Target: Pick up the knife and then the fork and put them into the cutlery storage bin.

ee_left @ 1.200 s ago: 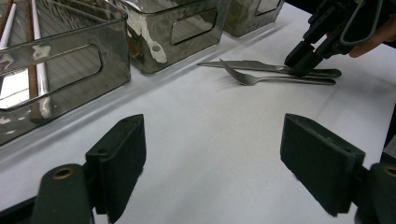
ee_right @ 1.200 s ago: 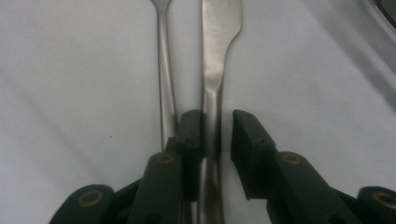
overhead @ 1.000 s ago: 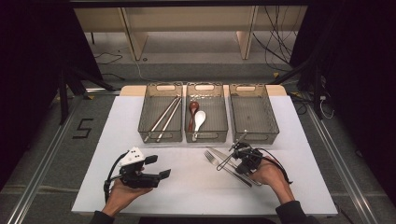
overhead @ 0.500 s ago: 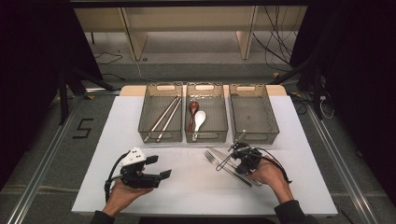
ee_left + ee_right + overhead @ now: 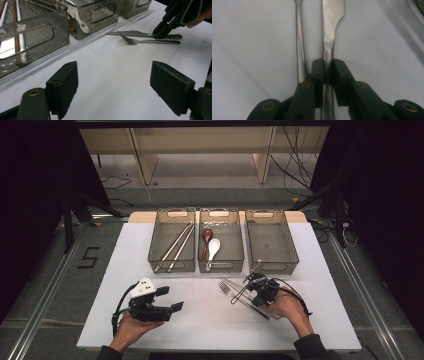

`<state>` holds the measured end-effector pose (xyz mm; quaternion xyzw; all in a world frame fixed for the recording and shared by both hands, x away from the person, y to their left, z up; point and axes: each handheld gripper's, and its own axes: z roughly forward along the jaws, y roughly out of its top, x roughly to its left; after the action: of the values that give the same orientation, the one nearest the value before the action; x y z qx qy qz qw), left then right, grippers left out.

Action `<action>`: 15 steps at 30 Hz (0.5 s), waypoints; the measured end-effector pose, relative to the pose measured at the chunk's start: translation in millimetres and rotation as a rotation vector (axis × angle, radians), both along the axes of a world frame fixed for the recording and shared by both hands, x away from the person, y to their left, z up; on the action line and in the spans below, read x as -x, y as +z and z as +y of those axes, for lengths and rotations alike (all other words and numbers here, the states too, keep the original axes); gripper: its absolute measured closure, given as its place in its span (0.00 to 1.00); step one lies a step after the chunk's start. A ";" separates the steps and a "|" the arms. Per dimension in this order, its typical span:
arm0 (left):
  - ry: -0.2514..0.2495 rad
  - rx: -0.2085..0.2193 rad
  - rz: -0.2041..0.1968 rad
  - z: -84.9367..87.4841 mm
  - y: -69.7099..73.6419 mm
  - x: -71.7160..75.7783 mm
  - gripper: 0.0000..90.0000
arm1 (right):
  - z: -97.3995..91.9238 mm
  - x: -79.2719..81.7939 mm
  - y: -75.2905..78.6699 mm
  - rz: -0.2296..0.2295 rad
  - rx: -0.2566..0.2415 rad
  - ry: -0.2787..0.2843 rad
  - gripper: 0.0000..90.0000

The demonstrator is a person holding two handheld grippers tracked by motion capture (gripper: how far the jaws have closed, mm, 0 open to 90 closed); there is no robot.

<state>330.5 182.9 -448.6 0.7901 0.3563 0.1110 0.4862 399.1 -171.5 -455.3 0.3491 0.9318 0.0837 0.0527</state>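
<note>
A steel knife (image 5: 332, 15) and a fork (image 5: 300, 37) lie side by side on the white table, just in front of the trays. My right gripper (image 5: 328, 72) points down at the knife's handle, and its jaws have just been closing with the handle between them; the pads now press on both sides of it. In the high view the right gripper (image 5: 257, 300) stands over the knife (image 5: 239, 290) at the right. My left gripper (image 5: 170, 299) rests low at the front left, held in a hand, its jaws wide open around bare table (image 5: 112, 87). The fork (image 5: 140, 41) lies farther off.
Three clear trays stand in a row at the back. The left tray (image 5: 170, 269) holds chopsticks (image 5: 175, 247), the middle tray (image 5: 221, 269) a brown spoon (image 5: 206, 240) and a white spoon (image 5: 214, 247), the right tray (image 5: 272, 269) nothing.
</note>
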 end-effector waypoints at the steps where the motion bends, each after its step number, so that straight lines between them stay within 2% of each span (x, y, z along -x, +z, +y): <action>1: 0.000 0.000 -0.001 0.1 0.0 0.0 0.25 | 0.1 0.3 0.0 -0.002 0.000 0.003 0.89; 8: 0.002 -0.002 -0.002 1.0 0.1 -0.3 0.25 | -0.4 3.8 1.9 -0.025 -0.003 0.023 0.89; 15: 0.005 0.003 -0.001 1.0 -0.1 -0.3 0.25 | -1.2 9.2 8.1 -0.042 -0.036 0.033 0.89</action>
<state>330.8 183.9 -448.7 0.7884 0.3582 0.1122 0.4874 389.9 -172.7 -447.2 0.3330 0.9344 0.1088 0.0645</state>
